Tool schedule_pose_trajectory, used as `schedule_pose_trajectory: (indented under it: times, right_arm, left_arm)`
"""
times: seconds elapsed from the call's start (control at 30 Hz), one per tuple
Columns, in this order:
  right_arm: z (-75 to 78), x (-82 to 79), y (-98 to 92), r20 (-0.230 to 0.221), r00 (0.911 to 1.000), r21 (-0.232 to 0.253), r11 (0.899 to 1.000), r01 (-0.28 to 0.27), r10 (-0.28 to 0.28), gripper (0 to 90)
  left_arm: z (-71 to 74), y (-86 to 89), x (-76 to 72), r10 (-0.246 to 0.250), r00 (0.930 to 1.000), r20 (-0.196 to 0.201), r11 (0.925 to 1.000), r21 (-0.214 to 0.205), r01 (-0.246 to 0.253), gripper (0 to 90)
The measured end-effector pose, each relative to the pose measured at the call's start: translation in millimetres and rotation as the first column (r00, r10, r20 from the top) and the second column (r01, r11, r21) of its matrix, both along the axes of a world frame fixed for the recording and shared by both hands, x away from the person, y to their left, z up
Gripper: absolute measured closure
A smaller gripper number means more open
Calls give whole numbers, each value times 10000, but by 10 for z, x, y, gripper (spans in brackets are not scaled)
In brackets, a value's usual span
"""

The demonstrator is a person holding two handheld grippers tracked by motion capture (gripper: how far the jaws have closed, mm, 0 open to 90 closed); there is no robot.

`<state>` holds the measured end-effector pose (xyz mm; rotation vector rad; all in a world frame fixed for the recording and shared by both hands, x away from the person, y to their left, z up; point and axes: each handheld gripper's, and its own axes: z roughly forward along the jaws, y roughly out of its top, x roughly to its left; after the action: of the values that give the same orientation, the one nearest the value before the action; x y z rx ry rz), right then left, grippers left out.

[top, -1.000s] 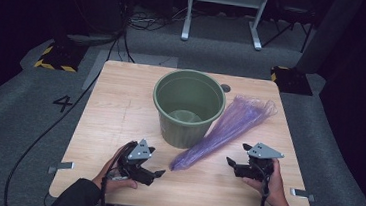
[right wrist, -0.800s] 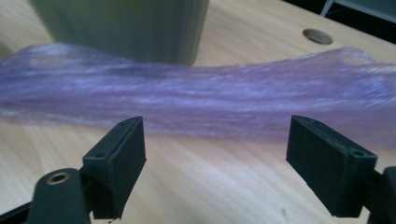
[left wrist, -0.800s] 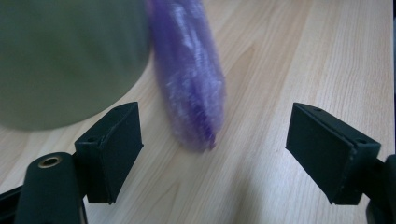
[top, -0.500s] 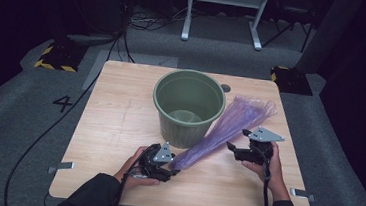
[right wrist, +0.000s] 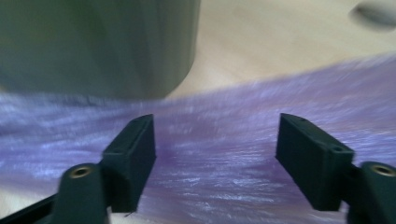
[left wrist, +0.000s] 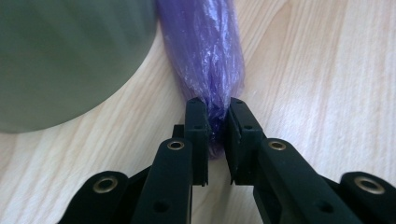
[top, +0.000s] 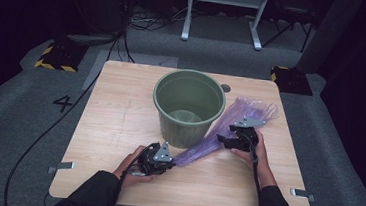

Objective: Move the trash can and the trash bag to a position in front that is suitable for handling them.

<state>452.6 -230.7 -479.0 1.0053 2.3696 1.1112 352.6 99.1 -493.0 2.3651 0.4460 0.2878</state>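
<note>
A long purple plastic bag point(top: 250, 111) lies on the wooden table point(top: 114, 117), slanting from the near middle to the far right past a green bucket point(top: 188, 108). My left gripper point(top: 172, 161) is at the bag's narrow near end. Its jaws have just been closing and now pinch the bunched plastic point(left wrist: 205, 51) between the pads point(left wrist: 196, 126). My right gripper point(top: 222, 140) hangs over the bag's middle, beside the bucket. Its jaws have just been closing a little but still stand wide, with the bag point(right wrist: 280, 98) under and between them, untouched. The bucket wall point(right wrist: 93, 42) is just beyond.
The bucket point(left wrist: 60, 56) stands upright at the table's centre, close to the left of the bag. A small round hole point(top: 226, 88) is in the tabletop behind it. Bare wood stretches over the table's left half. Cables and yellow-black blocks point(top: 54, 56) lie on the floor.
My left gripper moved right to the bag's narrow end and shut on it. My right gripper moved left and away from the table's near edge, onto the bag's middle next to the bucket.
</note>
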Motion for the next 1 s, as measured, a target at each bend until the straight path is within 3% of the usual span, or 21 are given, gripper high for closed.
schedule_pose_trajectory:
  times: [0.1,0.17,0.33,0.5,0.63,0.73,0.9,1.0]
  right_arm:
    - [-67,-32,-2,-265,9989,-4,9992,-399,399,378]
    - [-106,-67,8,-420,9975,-282,9979,-584,572,397]
    - [-155,-166,-13,-587,9961,-369,9970,-676,653,480]
    - [-164,-312,-58,-669,9949,-381,9962,-782,755,516]
    - [-162,-417,-89,-684,9959,-380,9974,-612,586,515]
    - [-151,-483,-99,-679,9968,-232,9988,-435,419,420]
    - [-11,-621,-75,123,9978,-162,9978,-644,646,285]
    - [77,-689,-57,558,9953,199,9966,-803,791,227]
  left_arm:
    - [-9,55,23,101,9999,-89,9998,-178,-102,794]
    - [-13,88,45,214,9996,-190,9994,-260,-219,784]
    - [-12,121,55,528,9986,44,9985,-163,-528,721]
    - [-26,151,92,777,9969,-83,9963,-370,-779,549]
    - [-17,187,88,1034,9938,-411,9930,-529,-1055,303]
    - [46,242,25,1143,9929,-340,9900,-788,-1167,179]
    - [90,424,-42,1188,9921,-409,9873,-1010,-1224,156]
    - [93,524,-46,1314,9903,-453,9856,-1018,-1354,157]
